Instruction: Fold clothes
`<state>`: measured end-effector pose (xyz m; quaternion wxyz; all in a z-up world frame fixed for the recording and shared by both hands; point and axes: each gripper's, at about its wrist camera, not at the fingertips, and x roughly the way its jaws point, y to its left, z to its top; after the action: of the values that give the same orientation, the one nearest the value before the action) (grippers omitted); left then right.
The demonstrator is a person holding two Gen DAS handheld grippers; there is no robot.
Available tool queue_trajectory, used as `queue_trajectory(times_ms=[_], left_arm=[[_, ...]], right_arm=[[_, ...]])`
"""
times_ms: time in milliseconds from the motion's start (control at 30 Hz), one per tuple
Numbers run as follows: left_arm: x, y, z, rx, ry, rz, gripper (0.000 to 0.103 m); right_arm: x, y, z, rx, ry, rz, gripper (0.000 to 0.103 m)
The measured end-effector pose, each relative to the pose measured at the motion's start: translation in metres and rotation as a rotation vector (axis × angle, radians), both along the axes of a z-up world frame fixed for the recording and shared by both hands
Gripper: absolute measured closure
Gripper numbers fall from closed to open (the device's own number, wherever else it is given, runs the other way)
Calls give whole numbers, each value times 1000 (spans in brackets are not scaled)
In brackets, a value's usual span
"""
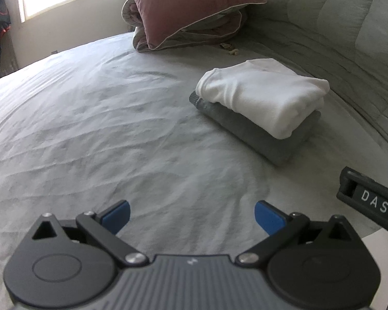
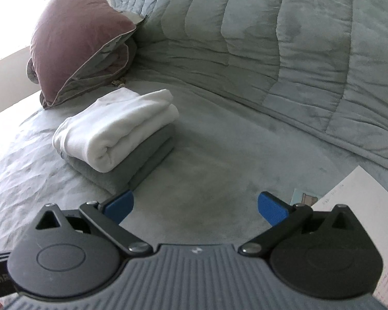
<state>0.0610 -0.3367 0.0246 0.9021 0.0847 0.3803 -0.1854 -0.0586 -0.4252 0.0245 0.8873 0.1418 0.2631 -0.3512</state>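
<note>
Both claws hang empty over the bed: the left gripper (image 1: 192, 215) has its blue pads spread wide with nothing between them, and the right gripper (image 2: 196, 206) is released the same way, jaws apart over bare sheet. The clothes are right of centre in the left view: a folded white garment (image 1: 261, 95) stacked on a folded grey garment (image 1: 258, 131), the pair resting on the pale bedsheet (image 1: 90, 129). From the right wrist the same stack sits left of centre, the white piece (image 2: 111, 131) overhanging the grey one (image 2: 147, 157) at its near end, with the left blue pad (image 2: 120, 208) just beside the grey corner. No unfolded garment shows in either view, so this pile looks finished. The risk now? That near pad could catch the grey corner and drag the stack, and the top fold, sitting skewed, could roll off. Upper left in the right view, a mauve pillow (image 2: 77, 38) leans against the quilted duvet (image 2: 271, 51); papers (image 2: 359, 206) lie at the right edge, easy to snag.
</note>
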Motion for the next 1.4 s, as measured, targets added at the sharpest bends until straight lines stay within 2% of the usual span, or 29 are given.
queue_trajectory(times_ms=[333, 700, 1067, 1400], left_arm=[[0, 0, -5, 10, 16, -8, 0], [3, 4, -7, 15, 25, 21, 0], [0, 2, -8, 52, 24, 52, 1], [0, 0, -7, 45, 32, 57, 1]], right_arm=[[1, 0, 0, 8, 1, -2, 0], [3, 5, 0, 11, 5, 53, 0], [1, 4, 2, 31, 1, 44, 0], [3, 5, 0, 24, 15, 41, 0]])
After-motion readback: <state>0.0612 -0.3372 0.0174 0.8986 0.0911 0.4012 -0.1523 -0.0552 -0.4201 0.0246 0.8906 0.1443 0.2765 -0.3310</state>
